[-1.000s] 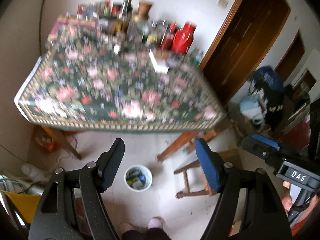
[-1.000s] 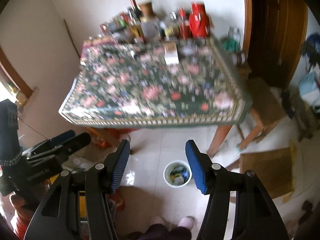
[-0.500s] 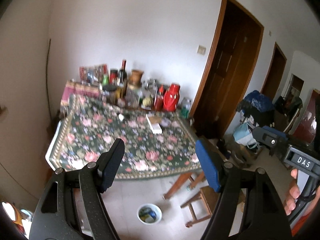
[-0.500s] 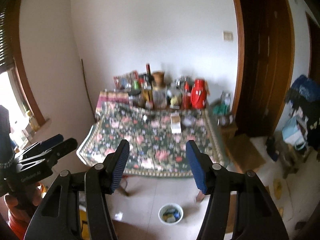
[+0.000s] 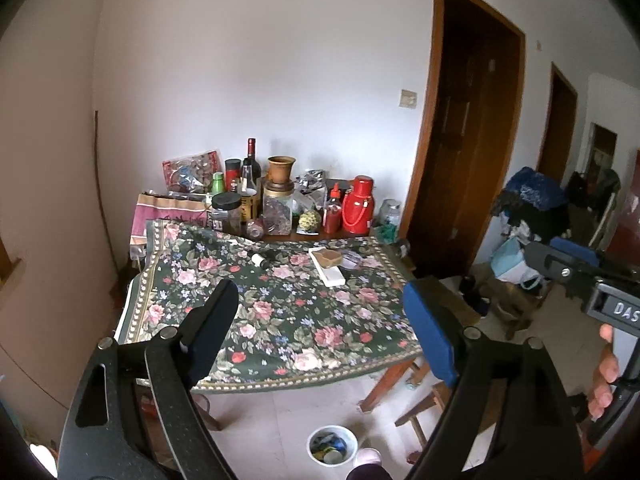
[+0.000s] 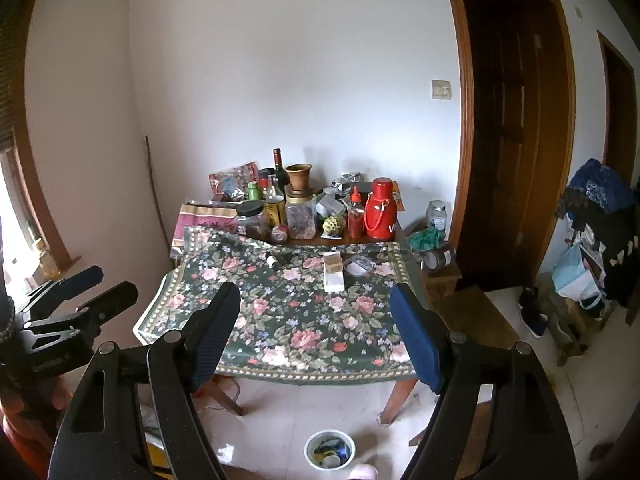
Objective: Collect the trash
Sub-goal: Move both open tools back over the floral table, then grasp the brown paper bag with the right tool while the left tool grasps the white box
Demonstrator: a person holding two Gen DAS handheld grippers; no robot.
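A small white bin [image 5: 332,446] holding scraps stands on the floor in front of the table; the right wrist view shows the bin [image 6: 329,449] too. On the floral tablecloth [image 5: 280,312] lie a white box with a brown block on it [image 5: 328,266], a small dark bottle [image 5: 259,259] on its side and a crumpled clear wrapper [image 5: 353,258]. My left gripper [image 5: 320,294] hangs in the air short of the table, its jaws opening with nothing between them. My right gripper [image 6: 316,296] is likewise back from the table, jaws opening and empty.
Bottles, jars and a red thermos [image 5: 358,210] crowd the table's far edge by the wall. A wooden stool [image 5: 424,408] stands by the right table leg. Brown doors [image 6: 512,160] and piled bags [image 6: 580,272] are to the right. A person's foot [image 5: 366,458] is beside the bin.
Both grippers have risen and tipped up, so the views went from the floor and bin to the whole table and wall. Both pairs of jaws stand wider apart.
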